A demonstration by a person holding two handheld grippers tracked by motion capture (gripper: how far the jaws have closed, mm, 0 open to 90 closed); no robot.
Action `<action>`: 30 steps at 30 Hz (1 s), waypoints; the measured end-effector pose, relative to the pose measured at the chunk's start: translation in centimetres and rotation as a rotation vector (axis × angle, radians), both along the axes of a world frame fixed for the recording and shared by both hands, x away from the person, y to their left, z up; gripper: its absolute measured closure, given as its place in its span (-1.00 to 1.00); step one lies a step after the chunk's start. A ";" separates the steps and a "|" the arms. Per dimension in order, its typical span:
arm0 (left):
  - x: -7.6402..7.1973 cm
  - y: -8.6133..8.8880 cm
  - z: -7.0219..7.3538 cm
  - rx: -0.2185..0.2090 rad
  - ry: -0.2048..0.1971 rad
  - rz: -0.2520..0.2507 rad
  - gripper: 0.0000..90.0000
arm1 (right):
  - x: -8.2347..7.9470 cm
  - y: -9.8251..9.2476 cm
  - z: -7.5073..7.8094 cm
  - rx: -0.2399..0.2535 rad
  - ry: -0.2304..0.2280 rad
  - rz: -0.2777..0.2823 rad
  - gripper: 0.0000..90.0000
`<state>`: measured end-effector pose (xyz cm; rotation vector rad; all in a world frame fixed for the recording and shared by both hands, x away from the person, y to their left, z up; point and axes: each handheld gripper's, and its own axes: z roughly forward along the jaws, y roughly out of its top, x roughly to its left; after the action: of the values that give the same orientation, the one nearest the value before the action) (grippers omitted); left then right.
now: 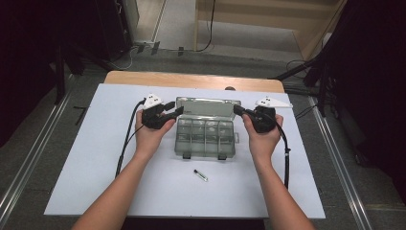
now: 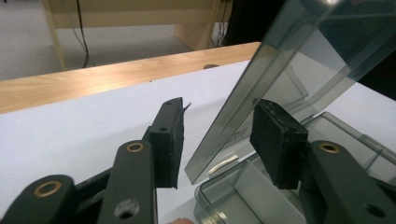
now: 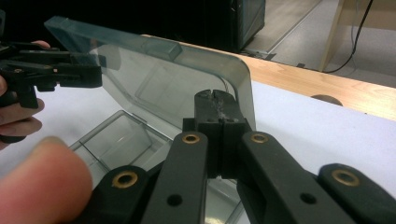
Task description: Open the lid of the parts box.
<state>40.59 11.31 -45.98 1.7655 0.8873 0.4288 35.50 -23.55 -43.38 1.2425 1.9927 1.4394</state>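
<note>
1. The white surface (image 1: pixel 95 158) lies over a wooden tabletop (image 1: pixel 191 79), whose bare edge shows along the far side.
2. A smoky clear plastic compartment box (image 1: pixel 205 136) sits at the middle of the surface, its tray divided into cells and its hinged lid (image 1: pixel 207 106) raised toward the far side.
3. The left claw (image 1: pixel 174 111) is at the lid's left edge. In the left gripper view its jaws stand apart on either side of that edge, one pad (image 2: pixel 278 142) inside over the tray, the other outside, neither seen pressing on the lid.
4. The right claw (image 1: pixel 238 110) is at the lid's right edge, its jaws brought fully together with nothing between them.
5. A small dark tube-shaped item (image 1: pixel 200 175) lies on the surface just in front of the box, apart from it.
</note>
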 end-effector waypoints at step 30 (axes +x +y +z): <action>0.5 -0.1 -0.4 -0.035 -0.003 0.024 0.70 | 0.4 0.0 -3.1 0.052 -0.054 -0.221 -0.59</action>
<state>41.12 11.26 -46.33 1.7236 0.9092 0.4293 35.90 -23.58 -46.52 1.3827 1.7319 1.4082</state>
